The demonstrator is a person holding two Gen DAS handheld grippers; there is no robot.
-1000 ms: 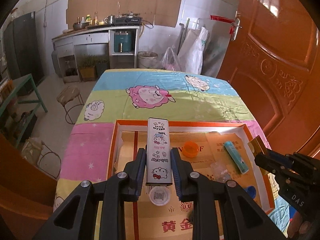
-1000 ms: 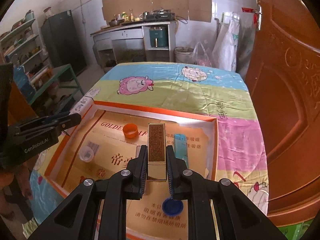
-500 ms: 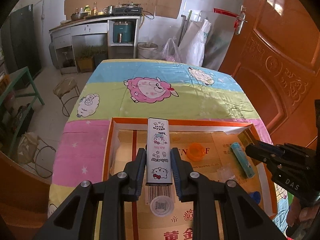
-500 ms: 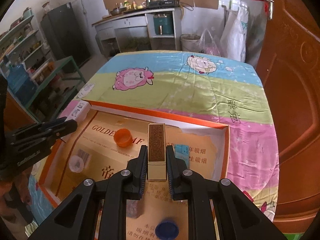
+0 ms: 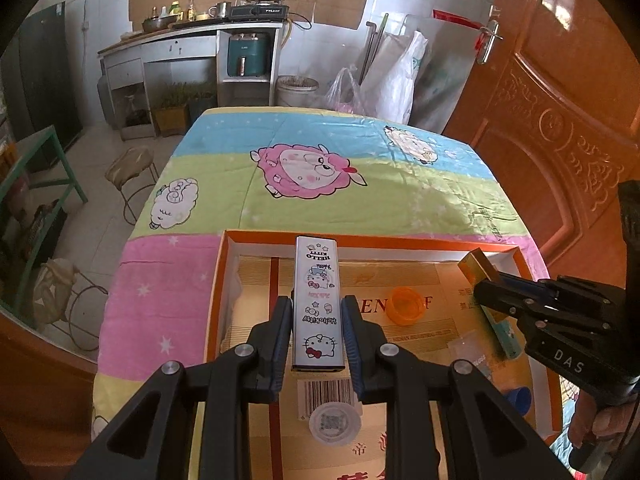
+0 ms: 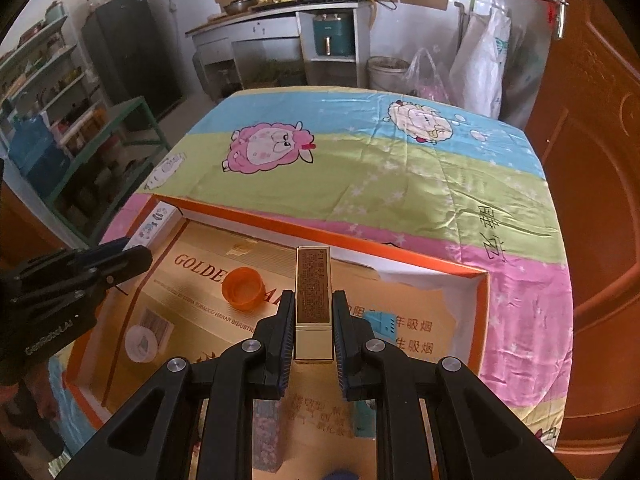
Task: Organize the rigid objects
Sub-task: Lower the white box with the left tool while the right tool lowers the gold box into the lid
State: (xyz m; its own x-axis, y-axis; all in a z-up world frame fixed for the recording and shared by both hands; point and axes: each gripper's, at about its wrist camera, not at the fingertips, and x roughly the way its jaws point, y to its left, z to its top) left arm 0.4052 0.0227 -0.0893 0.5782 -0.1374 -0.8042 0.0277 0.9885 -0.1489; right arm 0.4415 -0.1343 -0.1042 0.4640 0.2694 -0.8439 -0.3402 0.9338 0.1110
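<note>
My left gripper [image 5: 316,322] is shut on a slim white cartoon-cat box [image 5: 317,300], held lengthwise above the left part of an orange-rimmed cardboard tray [image 5: 360,239]. My right gripper [image 6: 313,312] is shut on a narrow gold box [image 6: 313,288] over the tray's [image 6: 320,229] far middle. Each gripper shows in the other's view: the right one [image 5: 486,294] with the gold box [image 5: 476,266] at the tray's right, the left one [image 6: 132,254] with the white box [image 6: 154,226] at the tray's left corner.
Inside the tray lie an orange cap [image 5: 408,305], a clear round lid [image 5: 335,424], a teal tube [image 5: 505,330], a blue cap [image 5: 520,398] and a clear cup [image 5: 468,346]. The tray rests on a cartoon-sheep tablecloth [image 5: 320,148]. A wooden door [image 5: 560,100] stands right; a stool [image 5: 132,168] stands left.
Both grippers have come forward and lower over the tray, still gripping their boxes. The right gripper has come closer to the tray's far wall; the tray looms larger in both views.
</note>
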